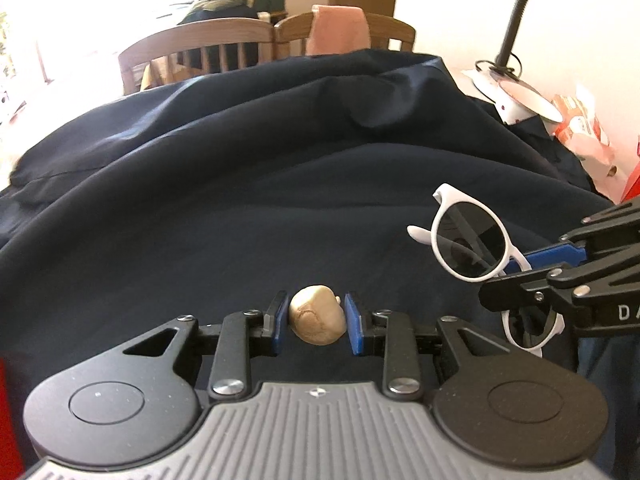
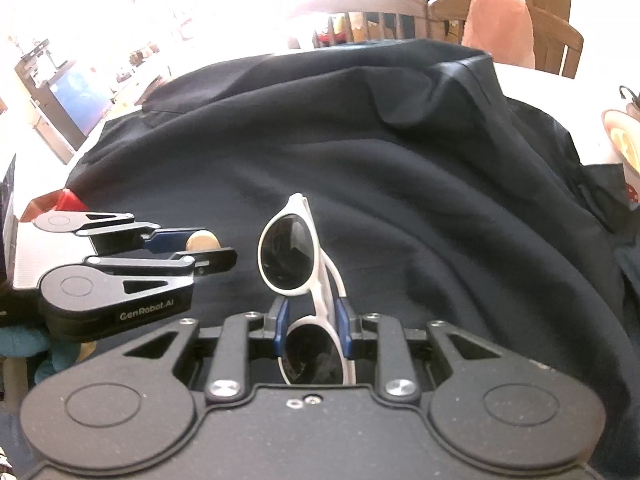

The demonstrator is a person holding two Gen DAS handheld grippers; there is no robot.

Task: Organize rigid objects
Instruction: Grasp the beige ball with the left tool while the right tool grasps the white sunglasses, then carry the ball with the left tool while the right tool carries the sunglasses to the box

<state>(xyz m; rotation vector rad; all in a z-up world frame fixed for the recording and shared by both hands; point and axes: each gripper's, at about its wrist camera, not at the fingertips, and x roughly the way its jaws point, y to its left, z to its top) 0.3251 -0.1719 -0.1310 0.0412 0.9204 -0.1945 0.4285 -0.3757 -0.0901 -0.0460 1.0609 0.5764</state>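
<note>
My left gripper (image 1: 318,322) is shut on a small beige stone-like lump (image 1: 317,315), held between its blue pads above the dark navy cloth (image 1: 240,208). My right gripper (image 2: 312,330) is shut on white-framed sunglasses (image 2: 290,252) with dark round lenses; it grips them at the bridge, one lens sticking up past the fingers. In the left wrist view the sunglasses (image 1: 470,238) and right gripper (image 1: 516,268) show at the right. In the right wrist view the left gripper (image 2: 200,248) with the lump (image 2: 202,240) shows at the left.
The navy cloth covers the table in folds. Two wooden chairs (image 1: 200,48) stand behind it, one with a pink towel (image 1: 338,28). A desk lamp (image 1: 516,32) and a plate (image 1: 528,96) are at the back right. A red box (image 2: 70,202) lies at the left.
</note>
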